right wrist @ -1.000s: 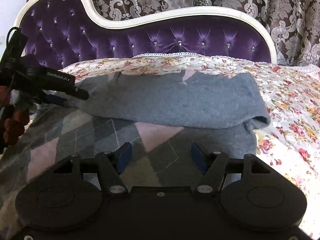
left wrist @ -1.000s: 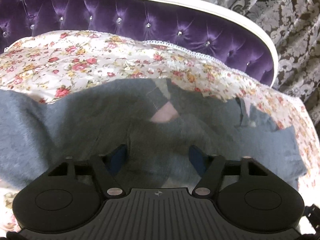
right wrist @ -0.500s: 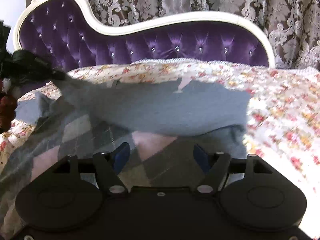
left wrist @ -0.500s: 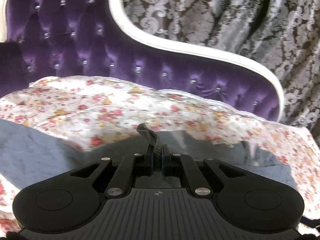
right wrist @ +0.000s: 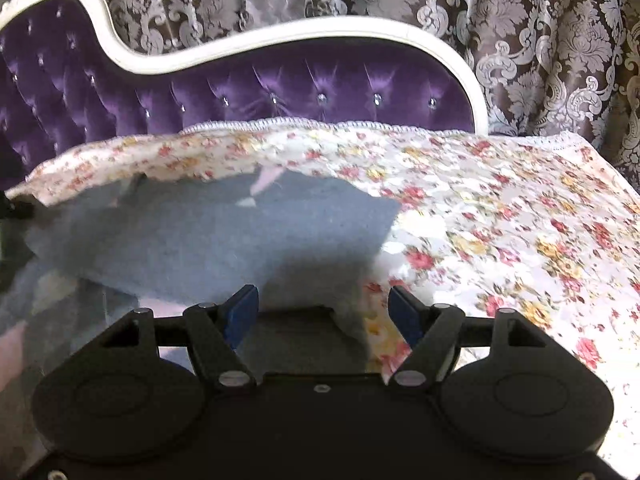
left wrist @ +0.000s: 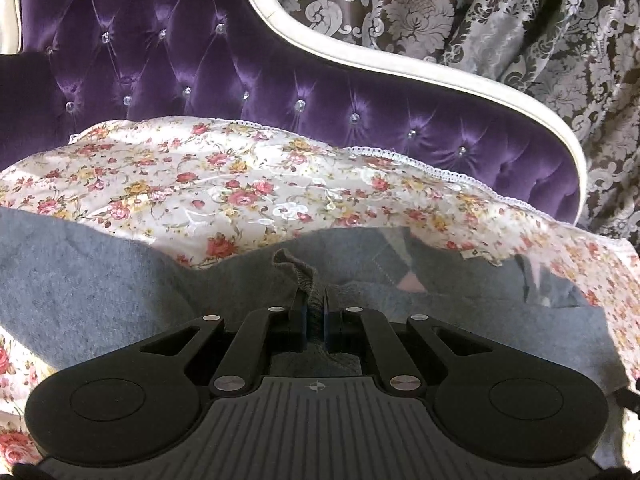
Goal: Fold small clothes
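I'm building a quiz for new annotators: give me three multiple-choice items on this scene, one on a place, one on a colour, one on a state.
1. Where does the grey knitted garment lie?
A. on the floral bedspread
B. on a wooden floor
C. in a basket

2. What colour is the tufted headboard?
A. green
B. purple
C. white

3. How is the left gripper?
A. wide open
B. shut on a fold of the garment
C. out of view

Answers: 1 A, flowered cloth shows around the garment; 2 B, its buttoned velvet is purple; 3 B, a bunch of grey knit stands pinched between its closed fingers, while the right gripper gapes open.
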{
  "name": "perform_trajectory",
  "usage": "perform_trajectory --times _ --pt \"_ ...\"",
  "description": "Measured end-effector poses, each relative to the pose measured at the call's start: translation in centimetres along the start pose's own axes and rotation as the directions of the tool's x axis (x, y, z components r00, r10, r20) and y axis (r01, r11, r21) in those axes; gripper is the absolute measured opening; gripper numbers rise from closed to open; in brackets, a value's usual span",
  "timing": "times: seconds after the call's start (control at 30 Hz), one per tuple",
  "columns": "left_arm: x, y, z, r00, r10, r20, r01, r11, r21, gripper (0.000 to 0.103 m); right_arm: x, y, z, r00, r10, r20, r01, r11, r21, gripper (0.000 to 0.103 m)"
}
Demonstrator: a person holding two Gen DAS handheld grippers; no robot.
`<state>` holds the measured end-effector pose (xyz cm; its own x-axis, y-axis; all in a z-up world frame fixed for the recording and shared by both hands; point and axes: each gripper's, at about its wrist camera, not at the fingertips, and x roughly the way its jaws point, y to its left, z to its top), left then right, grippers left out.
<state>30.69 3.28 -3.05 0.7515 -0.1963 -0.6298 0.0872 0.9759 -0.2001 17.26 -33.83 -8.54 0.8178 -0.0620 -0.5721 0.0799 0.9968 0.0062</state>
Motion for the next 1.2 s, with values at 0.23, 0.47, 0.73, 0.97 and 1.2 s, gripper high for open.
perform_trajectory --times 0.23,0.47,0.73,0.97,1.2 --pt "0.1 -0.3 -0.2 1.0 -0.005 -0.007 0.005 1.0 0.001 0.007 1.5 -0.4 -0.6 0.996 -0.092 -0.003 0.092 0.995 -0.026 0.074" --pt "0.6 -0.1 -0.9 0.999 0.008 -0.044 -0.007 1.0 0.026 0.009 1.8 -4.9 -1.4 0.984 -0.173 -0.039 0.177 0.97 0.166 0.077" --pt "0.3 1.3 -1.9 0.998 0.004 -0.061 -0.002 0.999 0.032 0.038 -0.4 -4.5 -0.9 0.982 -0.189 -0.02 0.19 0.972 0.138 0.082" --pt "-1.3 3.2 -2.6 0.997 0.0 -0.074 0.003 1.0 0.031 0.046 -1.9 -3.2 0.0 0.988 -0.152 0.027 0.145 0.975 0.166 0.089" --pt "-4.1 6.6 -2.4 0.999 0.021 -0.041 -0.021 1.0 0.008 0.068 -3.5 0.5 0.4 0.999 -0.003 0.046 -0.004 0.989 0.151 0.094"
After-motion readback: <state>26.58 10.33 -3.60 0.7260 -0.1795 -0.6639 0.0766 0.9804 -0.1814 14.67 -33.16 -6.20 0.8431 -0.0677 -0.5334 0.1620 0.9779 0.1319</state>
